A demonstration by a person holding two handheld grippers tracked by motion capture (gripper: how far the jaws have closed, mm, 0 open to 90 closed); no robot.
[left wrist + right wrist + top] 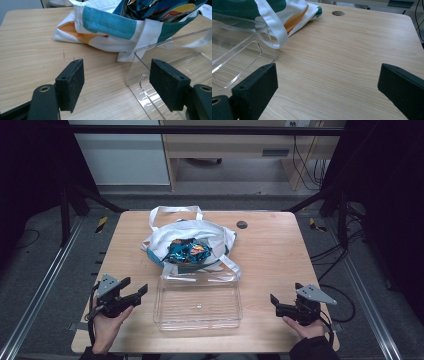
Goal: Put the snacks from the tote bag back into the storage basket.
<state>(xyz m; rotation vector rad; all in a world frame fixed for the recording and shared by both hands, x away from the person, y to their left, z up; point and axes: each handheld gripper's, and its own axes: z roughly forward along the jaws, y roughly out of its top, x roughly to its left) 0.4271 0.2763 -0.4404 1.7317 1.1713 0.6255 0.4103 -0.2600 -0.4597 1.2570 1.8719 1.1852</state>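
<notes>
From the high view, a clear plastic tray [198,306] lay at the table's [270,255] near edge, its long axis left to right; a white tote bag [190,242] of bright packets [187,251] touched its far wall; bare wood stretched on both sides. The left gripper [135,289] and right gripper [274,301] flanked the tray, jaws apart, holding nothing.

In the left gripper view, the open jaws straddled the tray's corner [136,53]; packet lettering was unreadable.

In the right gripper view, wide jaws framed bare wood; a bag strap [273,23] draped over the tray.
</notes>
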